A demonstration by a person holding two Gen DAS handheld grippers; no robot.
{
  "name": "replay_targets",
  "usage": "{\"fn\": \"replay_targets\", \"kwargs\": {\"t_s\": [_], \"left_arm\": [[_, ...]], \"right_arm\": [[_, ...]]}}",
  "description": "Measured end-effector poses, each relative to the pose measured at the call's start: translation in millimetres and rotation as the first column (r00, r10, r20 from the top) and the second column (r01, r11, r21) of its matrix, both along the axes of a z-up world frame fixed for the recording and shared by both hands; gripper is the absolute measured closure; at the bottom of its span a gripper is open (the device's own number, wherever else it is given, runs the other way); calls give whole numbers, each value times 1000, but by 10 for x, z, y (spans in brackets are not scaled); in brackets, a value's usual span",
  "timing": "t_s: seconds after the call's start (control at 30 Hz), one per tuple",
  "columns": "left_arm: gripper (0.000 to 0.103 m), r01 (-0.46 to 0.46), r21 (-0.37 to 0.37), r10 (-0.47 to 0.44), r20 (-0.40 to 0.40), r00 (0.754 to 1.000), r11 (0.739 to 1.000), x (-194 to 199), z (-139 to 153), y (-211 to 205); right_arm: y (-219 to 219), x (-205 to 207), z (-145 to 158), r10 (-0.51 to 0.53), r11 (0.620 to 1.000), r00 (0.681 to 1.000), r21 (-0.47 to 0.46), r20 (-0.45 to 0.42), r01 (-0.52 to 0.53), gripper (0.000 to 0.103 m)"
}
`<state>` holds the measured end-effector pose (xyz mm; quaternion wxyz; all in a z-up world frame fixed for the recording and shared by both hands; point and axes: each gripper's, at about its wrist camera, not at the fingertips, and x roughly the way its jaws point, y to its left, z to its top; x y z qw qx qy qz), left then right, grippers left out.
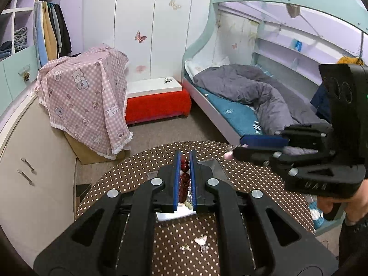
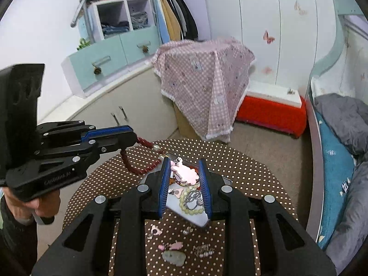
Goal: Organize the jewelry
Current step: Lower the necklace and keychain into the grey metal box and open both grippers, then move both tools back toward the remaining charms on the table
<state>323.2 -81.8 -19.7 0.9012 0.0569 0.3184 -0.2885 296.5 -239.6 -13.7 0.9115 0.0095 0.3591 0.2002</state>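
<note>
My left gripper (image 1: 185, 158) is shut on a red bead bracelet (image 1: 184, 179), which hangs in a loop from it above the round dotted table in the right wrist view (image 2: 135, 163). My right gripper (image 2: 184, 163) is shut on a pink charm (image 2: 185, 172) and holds it above a clear tray (image 2: 195, 217) that holds a pale bead bracelet (image 2: 191, 209) and a silver chain (image 2: 193, 199). The right gripper also shows in the left wrist view (image 1: 232, 151), to the right of my left one.
Loose pieces lie on the brown dotted table (image 2: 241, 172) near its front edge: a pink hair clip (image 2: 171, 246), a pale green pendant (image 2: 173, 257), a pearl brooch (image 2: 203, 250), small earrings (image 2: 154, 231). A bed (image 1: 241, 105) stands right, a cloth-covered box (image 1: 85, 96) behind.
</note>
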Motion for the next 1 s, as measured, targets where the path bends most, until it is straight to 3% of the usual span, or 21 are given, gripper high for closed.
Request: {"fn": "replay_targets", "kwargs": {"t_s": [0.07,0.13,0.17,0.2,0.23,0.33,0.57,1.0], "left_arm": [[93,-20,-1,20,-32,999,1000,104,-68,12],[77,-55,8,55,-72,996,998,194,-137,48],[35,-79,8,80,-60,995,997,184,-148,88],[25,-114,10,114,-29,993,993,154,-135,123],[13,-155,8,155,35,987,988,84,-100,203],[11,-162,0,162,70,984,987,-64,-38,307],[8,-200,-34,203,153,967,979,-494,111,513],[7,-234,-57,241,199,950,971,-998,136,631]], "right_arm": [[-6,117,-95,-10,1000,999,15,-32,10,79],[-40,177,-156,-46,999,997,27,-57,47,69],[-69,181,-183,-62,997,996,42,-67,64,38],[-99,165,-180,-84,995,995,46,-56,87,19],[-154,127,-170,-112,992,993,53,-37,114,13],[-297,2,-123,-140,986,990,91,-14,141,8],[-540,-348,12,-212,971,977,118,36,206,8],[-589,-903,168,-240,968,964,107,119,228,8]]}}
